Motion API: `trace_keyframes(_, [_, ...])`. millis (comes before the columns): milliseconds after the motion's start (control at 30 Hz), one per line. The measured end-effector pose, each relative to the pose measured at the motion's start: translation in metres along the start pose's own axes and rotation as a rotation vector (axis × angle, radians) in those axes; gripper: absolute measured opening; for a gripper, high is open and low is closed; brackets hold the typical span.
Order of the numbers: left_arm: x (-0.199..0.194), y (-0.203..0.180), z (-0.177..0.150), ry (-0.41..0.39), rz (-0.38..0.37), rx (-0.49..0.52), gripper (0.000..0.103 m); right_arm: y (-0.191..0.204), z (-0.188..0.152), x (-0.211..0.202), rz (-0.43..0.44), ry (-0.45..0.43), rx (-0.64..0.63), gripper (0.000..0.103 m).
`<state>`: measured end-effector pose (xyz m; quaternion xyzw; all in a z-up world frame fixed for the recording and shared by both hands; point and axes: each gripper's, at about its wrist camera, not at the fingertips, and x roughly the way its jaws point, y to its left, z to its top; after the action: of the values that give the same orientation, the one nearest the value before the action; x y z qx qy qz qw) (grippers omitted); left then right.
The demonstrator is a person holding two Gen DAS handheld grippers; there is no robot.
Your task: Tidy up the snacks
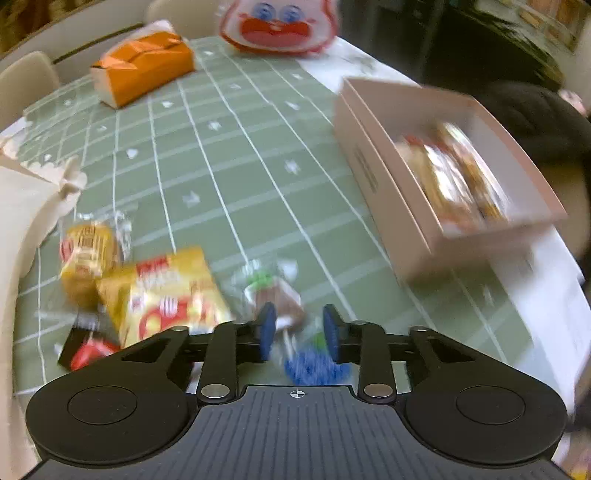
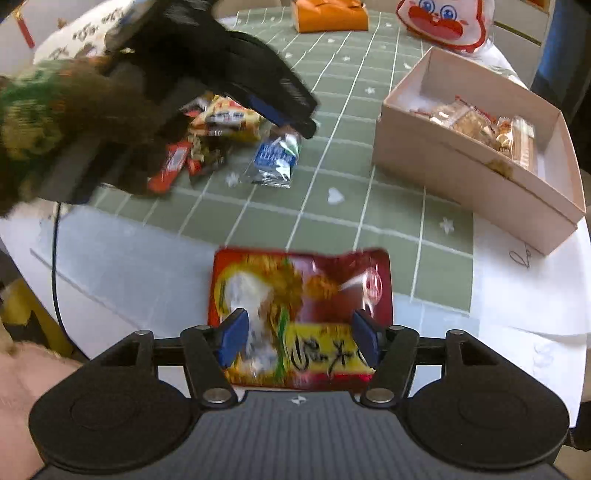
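The right tongs (image 2: 297, 341) are spread wide around a red and yellow snack packet (image 2: 301, 317), one blue pad at each side edge. Whether the pads are actually touching the wrapper I cannot tell, since the packet is blurred. It is sitting low in the right wrist view, at about 6 o'clock from the pink box (image 2: 476, 166), which is lying at 2 o'clock on the desk (image 2: 258, 206) with several wrapped snacks already inside.

The left tongs (image 1: 299, 334) are partly spread and empty, hovering over the loose pile. A small brown snack (image 1: 286, 299) is lying just beyond the tips, a blue packet (image 1: 314, 365) just beneath them, and a yellow bag (image 1: 166, 295) is sitting at 9 o'clock from the tips. An orange tissue pack (image 1: 144, 70) and a cartoon-face bag (image 1: 277, 26) are resting at the far edge, around 12 o'clock.

The step in hand looks like carrying the red packet to the box. To do it well, the right tongs should be closing firmly but gently, since the wrapper will probably crumple and slip. The packet should be staying level, clearing the box's near wall, and going into the bare end. The left tongs should be centring on one snack only before closing.
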<state>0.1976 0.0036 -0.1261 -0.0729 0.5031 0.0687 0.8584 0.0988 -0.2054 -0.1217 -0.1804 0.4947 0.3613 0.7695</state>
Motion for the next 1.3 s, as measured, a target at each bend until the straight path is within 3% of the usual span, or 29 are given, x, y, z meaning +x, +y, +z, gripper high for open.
trace_keyframes(100, [-0.012,0.010,-0.019,0.052,-0.008,0.036,0.026,0.009,-0.010,-0.006,-0.043,0.023,-0.107,0.062])
trace_keyframes(200, [-0.029,0.027,-0.032,0.053,-0.033,0.003,0.023,0.006,-0.023,-0.004,-0.207,0.049,-0.202,0.063])
trace_keyframes(367, [-0.040,0.033,-0.029,0.037,-0.318,-0.085,0.025,-0.032,-0.017,-0.007,-0.378,0.053,0.021,0.064])
trace_keyframes(433, [-0.034,0.020,-0.027,0.053,-0.372,-0.055,0.025,-0.044,-0.013,-0.011,-0.407,0.040,0.113,0.064])
trace_keyframes(533, [-0.023,-0.004,-0.033,0.090,-0.429,0.001,0.025,-0.049,-0.009,-0.028,-0.238,-0.006,0.234,0.064])
trace_keyframes(633, [-0.009,-0.020,-0.040,0.127,-0.468,0.008,0.025,-0.037,-0.015,-0.027,-0.104,0.034,0.236,0.065])
trace_keyframes(767, [0.003,-0.032,-0.044,0.162,-0.506,0.017,0.036,-0.028,-0.026,-0.008,-0.124,0.082,0.261,0.058])
trace_keyframes(900, [0.005,-0.037,-0.046,0.187,-0.536,0.024,0.038,-0.031,-0.027,-0.012,-0.095,0.024,0.353,0.048])
trace_keyframes(1000, [0.001,-0.026,-0.046,0.192,-0.533,-0.019,0.038,-0.038,-0.019,-0.011,-0.072,-0.024,0.408,0.043])
trace_keyframes(1100, [-0.009,-0.004,-0.042,0.134,-0.495,-0.098,0.033,-0.042,-0.004,0.000,-0.148,-0.069,0.399,0.043])
trace_keyframes(1200, [-0.031,0.028,-0.033,-0.057,-0.284,-0.226,0.033,-0.048,0.008,-0.001,-0.217,-0.099,0.398,0.043])
trace_keyframes(1300, [-0.033,0.053,-0.023,-0.121,-0.150,-0.344,0.034,-0.048,0.010,-0.002,-0.206,-0.117,0.396,0.049])
